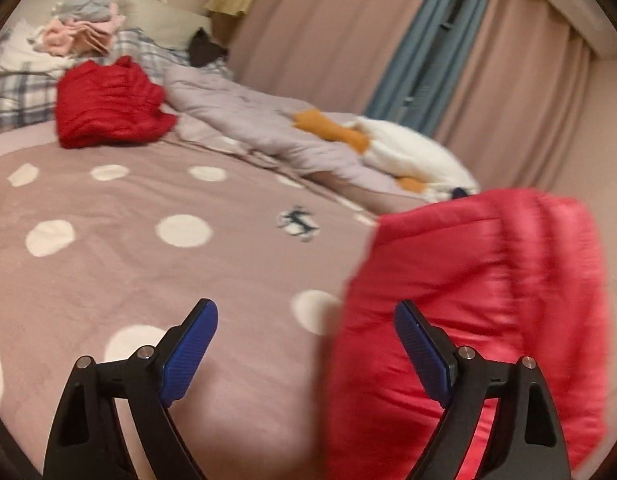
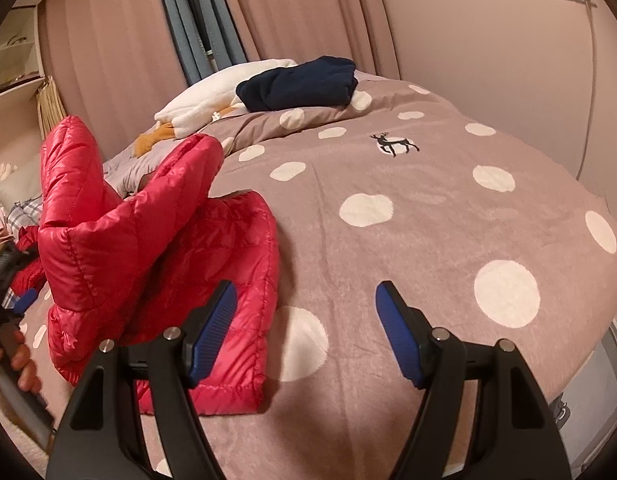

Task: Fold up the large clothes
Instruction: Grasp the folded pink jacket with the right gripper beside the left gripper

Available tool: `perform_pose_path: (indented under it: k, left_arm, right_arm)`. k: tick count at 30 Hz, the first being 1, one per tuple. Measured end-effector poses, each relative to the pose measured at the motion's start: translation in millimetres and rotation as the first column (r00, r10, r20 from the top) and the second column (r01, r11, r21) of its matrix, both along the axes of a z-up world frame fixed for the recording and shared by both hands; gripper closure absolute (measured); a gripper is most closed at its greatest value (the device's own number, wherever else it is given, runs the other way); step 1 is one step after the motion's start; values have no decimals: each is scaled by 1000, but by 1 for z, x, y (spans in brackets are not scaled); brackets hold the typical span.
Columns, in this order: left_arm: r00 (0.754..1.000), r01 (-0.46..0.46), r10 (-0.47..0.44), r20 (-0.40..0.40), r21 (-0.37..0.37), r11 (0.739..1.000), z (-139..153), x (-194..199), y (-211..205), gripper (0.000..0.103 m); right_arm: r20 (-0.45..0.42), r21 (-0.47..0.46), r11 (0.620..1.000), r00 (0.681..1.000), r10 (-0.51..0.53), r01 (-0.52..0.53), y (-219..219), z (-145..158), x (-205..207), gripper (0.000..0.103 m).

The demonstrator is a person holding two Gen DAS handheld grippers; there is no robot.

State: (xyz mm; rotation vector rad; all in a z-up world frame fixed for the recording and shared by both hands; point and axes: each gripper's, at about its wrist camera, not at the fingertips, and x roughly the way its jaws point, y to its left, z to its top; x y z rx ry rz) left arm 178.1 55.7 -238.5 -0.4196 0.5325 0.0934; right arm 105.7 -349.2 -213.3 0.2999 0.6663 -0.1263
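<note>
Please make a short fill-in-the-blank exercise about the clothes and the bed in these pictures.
1. The shiny quilted puffer jacket beside the right gripper is ____ in colour.
2. The mauve bedspread has white ____ printed on it.
3. The small dark animal on the bedspread is a ____.
4. The folded garment at the far end is ____ blue.

Missing words: red; dots; deer; navy
</note>
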Motion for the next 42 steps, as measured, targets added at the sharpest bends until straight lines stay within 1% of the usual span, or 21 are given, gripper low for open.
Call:
perform_pose_path:
  k: [2, 4, 6, 8, 10, 11, 14, 17, 19, 20, 22, 24, 26, 27, 30, 32, 34, 35, 38, 40, 42]
  left_arm:
    - [999, -1, 0, -36, -9, 1000, -9, 12, 6, 13]
    - [998, 10, -14, -69, -48, 999, -22, 28, 11, 15]
    - [994, 3, -8, -107, -49, 999, -27, 35, 10, 21]
    - [995, 37, -43, -86, -67, 997, -28, 34, 4, 21]
    - [995, 82, -87, -54, -80, 993, -24, 33, -6, 25]
    - [994, 102, -106, -41, -80, 992, -21, 32, -11, 28]
    - [988, 154, -156, -15, -90, 984, -15, 32, -20, 28]
    - [981, 193, -193, 0, -41, 980, -11, 33, -31, 28]
    - [982, 186, -186, 19, 3, 983, -7, 32, -40, 28]
    - [981, 194, -195, 19, 17, 981, -6, 32, -45, 32]
    - [972, 236, -236, 8, 24, 972, -4, 36, -56, 34]
    - [962, 273, -273, -2, 21, 962, -2, 40, -67, 34]
    - [954, 298, -298, -18, 36, 954, -2, 43, -80, 34]
    - [954, 298, -298, -19, 52, 953, -2, 42, -85, 34]
    - [952, 307, -307, -8, 72, 949, -3, 40, -96, 34]
    - [945, 328, -328, -7, 34, 944, -5, 43, -97, 33]
    - [940, 342, -342, -14, -1, 940, -8, 47, -98, 33]
    - [937, 348, -348, -17, -1, 938, -8, 48, -99, 33]
    - [933, 360, -360, -21, 59, 931, -7, 48, -112, 33]
    - [933, 359, -359, -20, 82, 930, -8, 47, -117, 31]
    - [934, 358, -358, -18, 70, 931, -13, 49, -117, 28]
  right_arm:
    - [-1, -9, 1000, 1000, 7, -7, 3, 0, 3, 31]
    - [-7, -18, 1000, 1000, 12, -12, 5, -2, 6, 31]
    - [-6, -24, 1000, 1000, 14, -14, 7, -3, 9, 31]
    - [6, -26, 1000, 1000, 7, -6, 8, 0, 10, 31]
    - [25, -39, 999, 1000, 4, -3, 10, 5, 12, 31]
    - [45, -45, 999, 999, 6, -4, 12, 10, 13, 31]
    - [115, -34, 999, 993, 30, -26, 16, 28, 14, 31]
    - [207, -3, 998, 976, 67, -68, 18, 52, 19, 30]
    - [273, 16, 994, 957, 97, -105, 23, 69, 25, 30]
    - [313, 20, 991, 942, 121, -134, 28, 78, 30, 30]
    - [365, 17, 982, 915, 170, -189, 41, 89, 43, 31]
    - [362, 3, 973, 907, 214, -230, 56, 91, 61, 33]
    - [372, 6, 956, 888, 271, -295, 69, 87, 76, 39]
    - [352, 9, 951, 891, 287, -310, 73, 82, 85, 41]
    - [292, -30, 970, 926, 240, -242, 76, 63, 104, 46]
    - [246, -56, 982, 950, 190, -182, 68, 49, 114, 50]
    - [230, -38, 987, 959, 163, -159, 54, 38, 121, 51]
    - [209, -35, 991, 968, 136, -132, 47, 29, 125, 53]
    - [154, -49, 995, 984, 90, -83, 33, 10, 134, 53]
    - [136, -7, 997, 988, 77, -76, 23, -3, 139, 53]
    - [119, 36, 997, 991, 60, -65, 15, -13, 142, 51]
